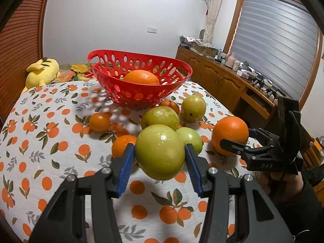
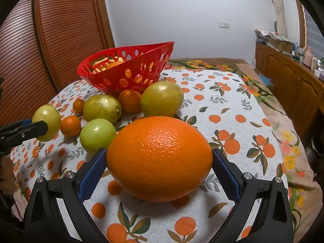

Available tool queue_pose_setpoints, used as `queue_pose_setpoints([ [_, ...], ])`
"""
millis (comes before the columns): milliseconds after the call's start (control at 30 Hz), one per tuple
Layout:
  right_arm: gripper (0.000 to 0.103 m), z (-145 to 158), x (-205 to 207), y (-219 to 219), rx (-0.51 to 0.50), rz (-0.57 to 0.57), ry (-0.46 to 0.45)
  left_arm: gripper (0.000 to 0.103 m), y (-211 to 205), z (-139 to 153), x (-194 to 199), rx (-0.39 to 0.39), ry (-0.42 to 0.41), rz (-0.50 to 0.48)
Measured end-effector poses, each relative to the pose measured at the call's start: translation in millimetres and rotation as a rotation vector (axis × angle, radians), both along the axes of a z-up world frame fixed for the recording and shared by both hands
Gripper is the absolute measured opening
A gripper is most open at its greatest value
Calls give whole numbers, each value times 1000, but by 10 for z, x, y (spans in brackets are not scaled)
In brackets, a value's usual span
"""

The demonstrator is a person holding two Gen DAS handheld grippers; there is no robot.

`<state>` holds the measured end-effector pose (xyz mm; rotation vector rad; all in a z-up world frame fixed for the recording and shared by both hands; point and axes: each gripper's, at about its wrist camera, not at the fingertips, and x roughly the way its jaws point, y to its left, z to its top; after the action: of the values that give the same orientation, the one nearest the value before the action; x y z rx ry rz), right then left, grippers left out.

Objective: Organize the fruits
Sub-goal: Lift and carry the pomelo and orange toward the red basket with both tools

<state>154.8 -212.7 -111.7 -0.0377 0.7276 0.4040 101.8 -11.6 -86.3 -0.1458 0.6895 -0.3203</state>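
Both claws are gripping fruit over the orange-print cloth.

The left gripper (image 1: 160, 154) is clamping its blue pads on a green apple (image 1: 160, 151), holding it clear of the tablecloth (image 1: 50, 141), shadow showing beneath. At three o'clock in the left view, the right gripper (image 1: 241, 141) is pinching a big orange (image 1: 229, 134); white letters reading "DAS" are showing on its black body. In the right view that orange (image 2: 160, 158) is filling the jaws, both pads pressing its sides. The red basket (image 1: 139, 95) is sitting at twelve o'clock, already holding one orange (image 1: 140, 77). Loose green fruit and small mandarins are crowding between the grippers and the basket. Open cloth is lying at nine o'clock; the table edge is dropping away at three.
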Motion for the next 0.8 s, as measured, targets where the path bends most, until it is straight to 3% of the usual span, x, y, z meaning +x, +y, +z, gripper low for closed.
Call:
queue_pose_setpoints([
  [567,100,-10,43,-12,2,-6,60,49,96,37,58,5,-8,17],
  [800,100,178,55,62,-12,36,20,49,143,178,206,16,-37,22],
])
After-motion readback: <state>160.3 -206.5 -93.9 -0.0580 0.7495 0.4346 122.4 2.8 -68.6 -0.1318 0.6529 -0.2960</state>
